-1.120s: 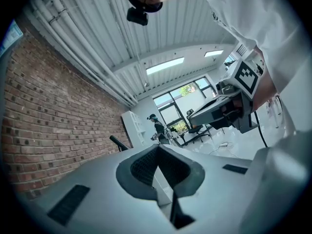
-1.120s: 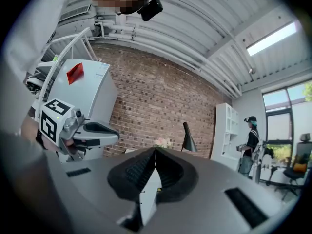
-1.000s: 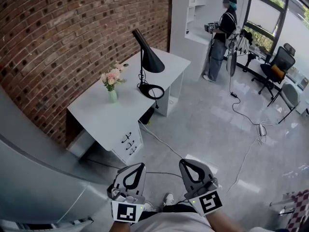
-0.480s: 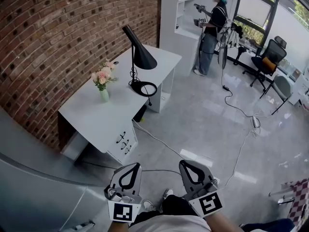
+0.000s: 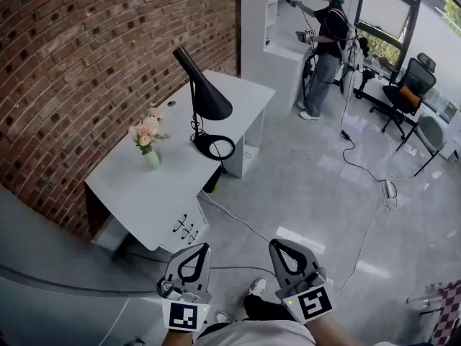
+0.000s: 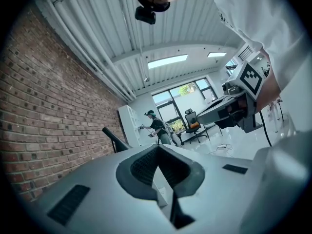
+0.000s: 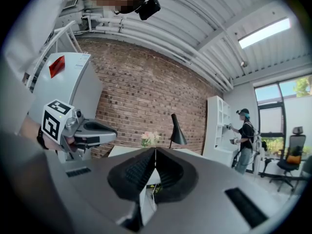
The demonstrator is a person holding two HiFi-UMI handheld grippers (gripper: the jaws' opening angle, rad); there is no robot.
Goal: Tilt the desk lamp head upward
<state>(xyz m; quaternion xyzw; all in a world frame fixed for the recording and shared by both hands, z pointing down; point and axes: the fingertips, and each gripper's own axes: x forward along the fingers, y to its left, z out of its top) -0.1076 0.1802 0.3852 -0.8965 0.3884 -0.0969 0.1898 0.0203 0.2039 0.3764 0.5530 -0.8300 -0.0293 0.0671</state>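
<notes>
Well up-frame, the lamp head (image 5: 211,104) lies far off, nearer my left gripper (image 5: 202,250) than my right gripper (image 5: 279,246); both are closed, empty.

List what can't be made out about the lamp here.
- Lamp hinge: head view, too small to see.
- Lamp base: left gripper view, hidden behind the left gripper; only the shade's top shows.
- Lamp base: right gripper view, hidden behind the right gripper.

Brick wall (image 5: 86,63), white desk (image 5: 166,186), grey tiled floor (image 5: 310,193).
</notes>
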